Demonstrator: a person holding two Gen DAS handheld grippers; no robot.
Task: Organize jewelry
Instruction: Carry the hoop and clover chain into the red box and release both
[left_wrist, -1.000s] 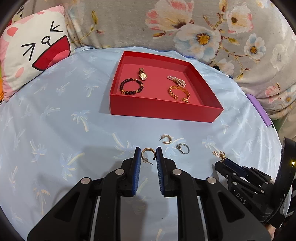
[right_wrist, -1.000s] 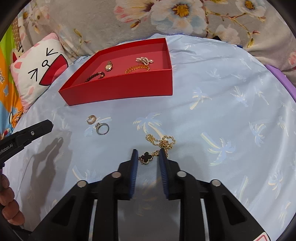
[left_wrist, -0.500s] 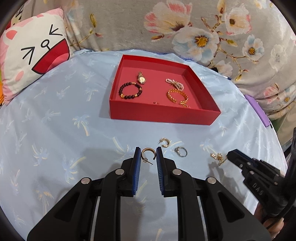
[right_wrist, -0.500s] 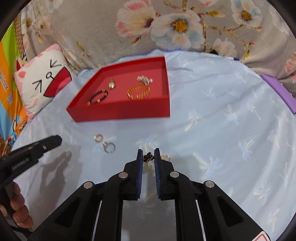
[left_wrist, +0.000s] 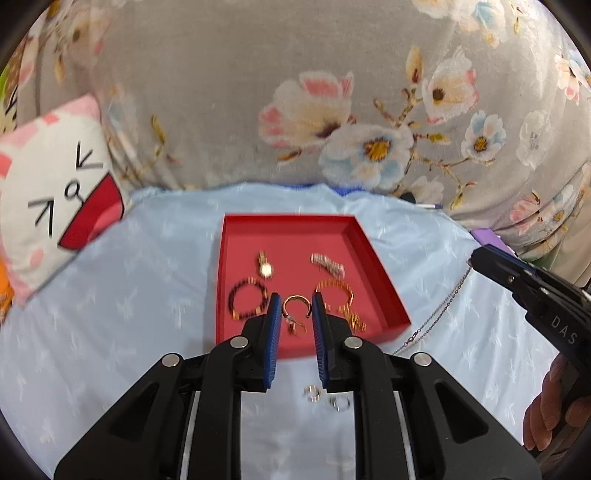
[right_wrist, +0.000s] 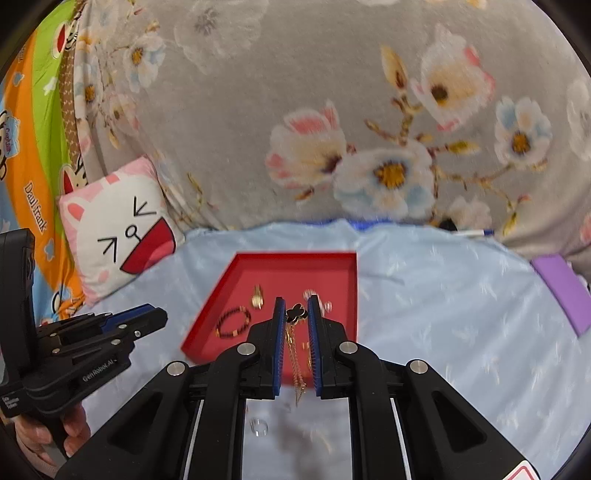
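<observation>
My left gripper (left_wrist: 295, 304) is shut on a gold hoop earring (left_wrist: 296, 303), held up in the air in front of the red tray (left_wrist: 288, 218). My right gripper (right_wrist: 296, 314) is shut on the black clover pendant of a gold necklace (right_wrist: 296, 313), and its chain hangs down between the fingers. In the tray lie a small watch (left_wrist: 265, 266), a dark bead bracelet (left_wrist: 246, 303), a pearl piece (left_wrist: 328, 264) and a gold bracelet (left_wrist: 334, 291). A small hoop earring (left_wrist: 312, 392) and a silver ring (left_wrist: 340, 403) rest on the blue cloth below.
A cat-face pillow (right_wrist: 118, 229) leans at the back left, against the flowered grey fabric. A purple flat item (right_wrist: 561, 288) lies at the cloth's right edge. The other gripper shows at each view's side: right gripper (left_wrist: 484, 258), left gripper (right_wrist: 155, 317).
The right jaws closed on the clover pendant. Both grippers then rose off the cloth, lifting the hoop earring and the necklace, and now point toward the red tray.
</observation>
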